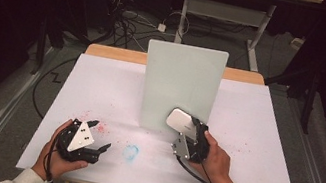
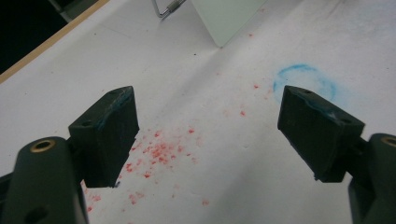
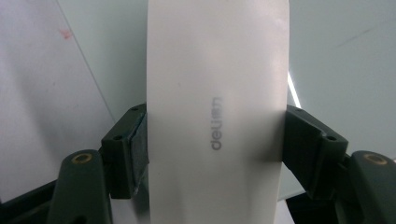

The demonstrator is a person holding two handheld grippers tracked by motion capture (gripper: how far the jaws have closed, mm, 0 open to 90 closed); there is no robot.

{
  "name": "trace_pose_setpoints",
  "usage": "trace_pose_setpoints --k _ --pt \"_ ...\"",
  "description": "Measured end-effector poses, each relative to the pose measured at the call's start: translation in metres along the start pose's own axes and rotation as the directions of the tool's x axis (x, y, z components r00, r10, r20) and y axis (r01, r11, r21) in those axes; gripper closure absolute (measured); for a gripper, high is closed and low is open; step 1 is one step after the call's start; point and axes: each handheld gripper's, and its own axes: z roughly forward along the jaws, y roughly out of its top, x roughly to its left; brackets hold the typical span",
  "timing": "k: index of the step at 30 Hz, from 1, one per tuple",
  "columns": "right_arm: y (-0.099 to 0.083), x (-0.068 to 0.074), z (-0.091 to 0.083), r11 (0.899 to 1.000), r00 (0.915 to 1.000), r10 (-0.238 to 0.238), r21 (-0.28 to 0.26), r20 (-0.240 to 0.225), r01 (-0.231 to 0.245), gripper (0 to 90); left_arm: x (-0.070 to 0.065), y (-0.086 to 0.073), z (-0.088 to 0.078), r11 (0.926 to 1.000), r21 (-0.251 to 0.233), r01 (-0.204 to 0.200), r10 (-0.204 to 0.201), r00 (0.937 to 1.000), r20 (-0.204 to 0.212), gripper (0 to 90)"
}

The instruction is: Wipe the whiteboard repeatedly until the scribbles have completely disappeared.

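- White, smooth plastic formed the eraser (image 3: 217, 116), a stiff rounded block with grey lettering, clamped across its width by the right gripper (image 1: 188, 135) just in front of the upright board (image 1: 181, 87).
- It looked light and rigid but slick, so a hold on the flat sides near the middle seemed safest.
- The pale board was glossy and hard, probably easy to tip.
- The left gripper (image 2: 205, 135) rested with its jaws apart and nothing between them, over red specks (image 2: 161, 151) on the matte white table cover (image 1: 101, 85).

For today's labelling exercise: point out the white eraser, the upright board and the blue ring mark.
white eraser (image 3: 217, 93), right gripper view, its flat top face
upright board (image 1: 182, 85), high view, middle of its front face
blue ring mark (image 2: 304, 79), left gripper view, its upper arc
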Motion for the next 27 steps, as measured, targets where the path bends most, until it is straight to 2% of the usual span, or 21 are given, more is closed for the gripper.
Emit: trace_pose_setpoints --k 3,4,7,8,10,12,16,21,23,27 --pt "0.0 -0.004 0.0 1.0 0.9999 0.013 -0.006 0.006 -0.013 31.1 0.0 0.0 -0.001 1.0 -0.004 0.001 -0.001 1.0 -0.001 19.4" --pt "-0.001 -0.006 -0.001 1.0 0.9994 0.023 0.0 0.026 -0.023 31.1 0.0 0.0 -0.001 1.0 -0.005 0.003 -0.003 1.0 0.0 19.5" --pt "-0.009 -0.022 -0.003 0.996 0.9947 0.085 0.006 0.058 -0.086 31.1 0.0 0.0 -0.001 1.0 -0.004 0.001 -0.001 1.0 -0.001 19.4" --pt "-0.011 -0.026 -0.004 0.996 0.9935 0.093 0.009 0.065 -0.094 31.1 0.0 0.0 -0.001 1.0 -0.003 0.0 0.0 1.0 -0.001 19.4" --pt "-0.018 -0.033 -0.006 0.993 0.9905 0.119 0.015 0.069 -0.12 31.1 0.0 0.0 0.0 1.0 -0.003 -0.001 0.001 1.0 -0.001 19.4" --pt "-0.023 -0.034 -0.007 0.992 0.9903 0.122 0.021 0.066 -0.124 31.1 0.0 0.0 0.0 1.0 0.001 -0.002 0.002 1.0 0.001 19.4" --pt "-0.026 -0.024 -0.007 0.997 0.9975 0.069 0.032 0.016 -0.069 31.1 -0.001 0.001 0.0 1.0 0.001 -0.003 0.003 1.0 0.001 19.4" --pt "-0.033 -0.01 -0.008 0.999 0.9993 -0.008 0.045 -0.036 0.01 31.1 0.0 0.0 0.0 1.0 0.001 0.0 0.0 1.0 0.0 19.4" --pt "-0.038 -0.009 -0.009 0.998 0.9987 -0.035 0.056 -0.037 0.037 31.2 0.0 0.0 0.0 1.0 0.001 -0.001 0.001 1.0 -0.001 19.4" --pt "-0.047 -0.014 -0.011 0.996 0.999 -0.036 0.079 -0.027 0.038 31.2 0.0 0.0 -0.001 1.0 0.0 -0.002 0.002 1.0 0.0 19.4"
